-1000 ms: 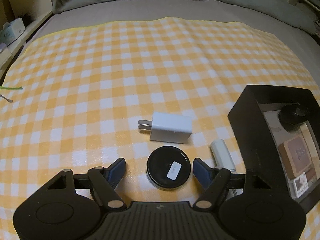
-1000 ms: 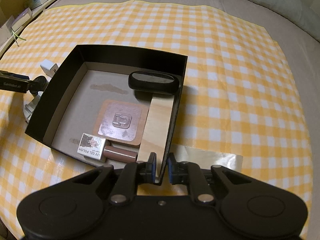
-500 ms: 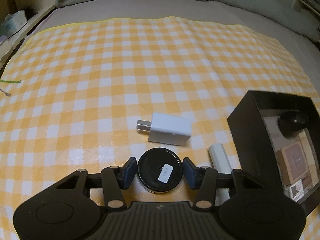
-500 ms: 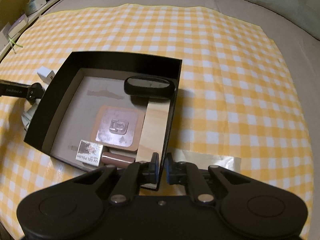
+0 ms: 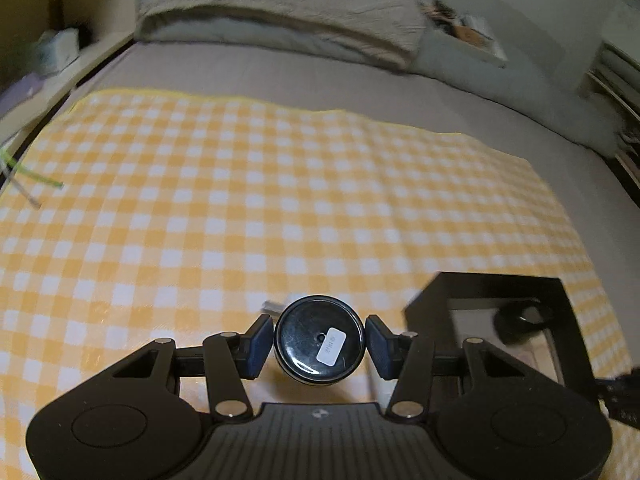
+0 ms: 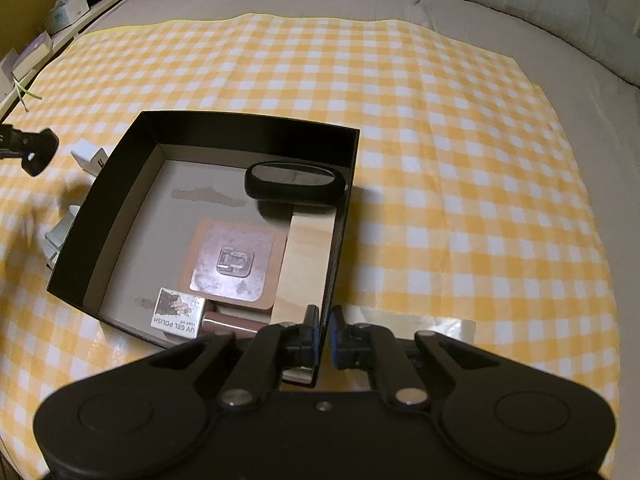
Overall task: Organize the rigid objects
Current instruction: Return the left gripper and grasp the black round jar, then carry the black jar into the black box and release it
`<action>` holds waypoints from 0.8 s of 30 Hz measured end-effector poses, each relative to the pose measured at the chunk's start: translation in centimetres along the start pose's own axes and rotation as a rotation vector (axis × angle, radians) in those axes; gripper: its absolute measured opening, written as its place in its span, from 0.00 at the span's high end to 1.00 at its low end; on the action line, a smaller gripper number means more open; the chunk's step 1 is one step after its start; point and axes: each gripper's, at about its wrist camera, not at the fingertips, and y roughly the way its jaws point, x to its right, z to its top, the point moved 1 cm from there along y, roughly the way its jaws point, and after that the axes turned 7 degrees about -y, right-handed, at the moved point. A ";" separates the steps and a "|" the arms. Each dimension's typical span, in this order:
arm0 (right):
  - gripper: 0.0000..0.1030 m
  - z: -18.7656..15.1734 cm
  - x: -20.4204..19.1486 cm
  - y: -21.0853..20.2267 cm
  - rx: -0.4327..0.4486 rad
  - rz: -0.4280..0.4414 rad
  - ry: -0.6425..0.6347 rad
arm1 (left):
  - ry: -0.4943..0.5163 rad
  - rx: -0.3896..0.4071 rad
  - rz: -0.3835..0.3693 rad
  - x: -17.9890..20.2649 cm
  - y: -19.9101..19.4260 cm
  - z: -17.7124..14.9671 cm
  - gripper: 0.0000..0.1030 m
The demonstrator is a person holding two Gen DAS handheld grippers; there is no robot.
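The black box [image 6: 120, 184] sits on the checked cloth [image 6: 440, 160] spread over the bed [image 6: 580, 92]. Inside it, a dark oval case [image 6: 294, 182] lies at 12 o'clock against the far wall. A pale wooden block [image 6: 306, 268] runs along the wall at 3 o'clock. A copper-coloured square pad [image 6: 236, 264] with a raised emblem lies flat in the middle. At 6 o'clock a small carton [image 6: 178, 314] reads "UV GEL POLISH", with a brown bottle [image 6: 232, 322] just beside it. The half of the floor toward 9 o'clock is bare.

The right gripper [image 6: 325, 338] is pinched tight on the box's near corner wall, one finger inside and one outside.

The left gripper [image 5: 319, 344] holds a round black tin [image 5: 319, 340] between its blue pads, at a narrow spread. A white sticker on the lid carries print too small to read. The tin hangs above the cloth, at about 9 o'clock of the box.

Outside the box's 9 o'clock wall, a white plug adapter [image 6: 90, 156] and a white cylinder [image 6: 60, 232] lie on the cloth close to the box. The cloth is open from 12 to 3 o'clock of the box, ending at grey bedding. A shelf [image 6: 44, 44] with small boxes lines the bed's far left edge.
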 end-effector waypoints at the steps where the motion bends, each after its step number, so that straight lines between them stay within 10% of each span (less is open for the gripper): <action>1: 0.94 0.0 -0.1 0.0 -0.001 -0.004 0.000 | 0.016 0.007 -0.008 0.5 -0.3 -0.1 0.50; 14: 0.94 -0.3 -0.4 -0.1 -0.015 -0.013 -0.033 | 0.138 -0.005 -0.193 9.5 -0.7 -1.6 0.50; 24: 0.94 -0.4 -0.1 -0.3 -0.011 0.010 -0.038 | 0.307 -0.111 -0.157 14.8 3.1 -4.4 0.50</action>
